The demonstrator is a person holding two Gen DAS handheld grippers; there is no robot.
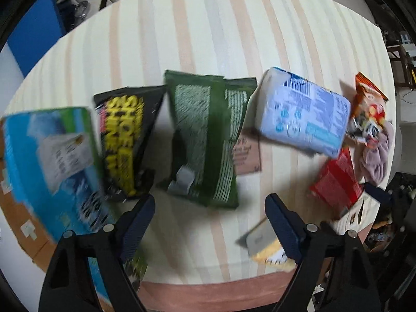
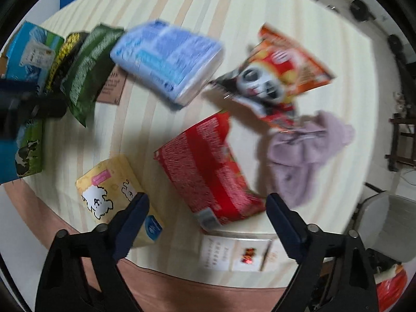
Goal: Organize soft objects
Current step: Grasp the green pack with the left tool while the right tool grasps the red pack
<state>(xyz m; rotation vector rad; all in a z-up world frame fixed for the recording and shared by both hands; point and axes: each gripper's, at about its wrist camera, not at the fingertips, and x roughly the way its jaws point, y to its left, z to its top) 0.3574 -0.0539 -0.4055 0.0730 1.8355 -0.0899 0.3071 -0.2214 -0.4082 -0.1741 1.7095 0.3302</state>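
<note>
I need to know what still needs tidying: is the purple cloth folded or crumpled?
Crumpled. The purple cloth lies bunched in uneven lumps on the striped table, beside the panda bag.

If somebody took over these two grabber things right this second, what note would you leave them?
Left gripper: open, holding nothing, above the green bag.
Right gripper: open, holding nothing, above the red bag.
Along the striped table: blue-green box, black-yellow bag, green bag, blue tissue pack, panda snack bag, purple cloth, yellow pack.
Done: left-hand items roughly lined up.
Left: right-hand items lie scattered.
</note>
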